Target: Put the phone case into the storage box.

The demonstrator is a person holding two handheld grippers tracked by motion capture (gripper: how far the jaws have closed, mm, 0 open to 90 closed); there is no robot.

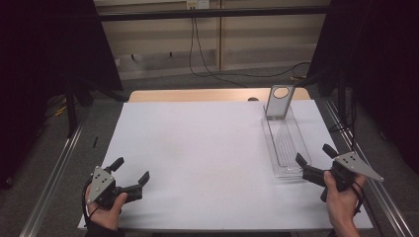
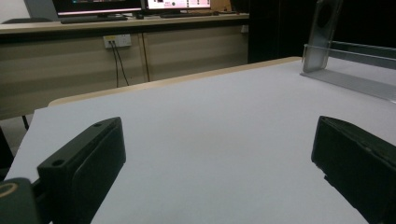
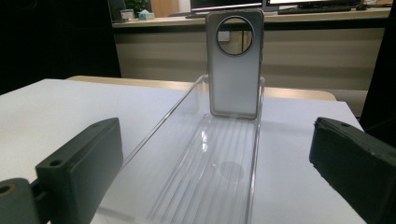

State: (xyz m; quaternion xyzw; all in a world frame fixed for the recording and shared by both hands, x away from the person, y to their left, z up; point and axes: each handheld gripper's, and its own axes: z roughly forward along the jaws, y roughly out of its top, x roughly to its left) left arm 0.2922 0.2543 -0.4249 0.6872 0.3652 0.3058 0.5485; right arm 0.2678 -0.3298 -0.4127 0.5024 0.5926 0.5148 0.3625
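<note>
A grey phone case [image 3: 233,65] stands upright at the far end of a clear plastic tray [image 1: 298,148] on the right of the tabletop [image 1: 207,158]. The right hand-held gripper [image 1: 316,160] waits open just before the tray; the left hand-held gripper [image 1: 129,170] rests open, well apart. A careless reach could topple the leaning case or push the light tray.

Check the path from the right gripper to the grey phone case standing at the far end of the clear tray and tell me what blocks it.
Nothing visible blocks it. The right gripper, jaws apart, sits at the near end of the clear plastic tray; the tray's ribbed floor lies bare up to the upright grey phone case with a round camera hole.
</note>
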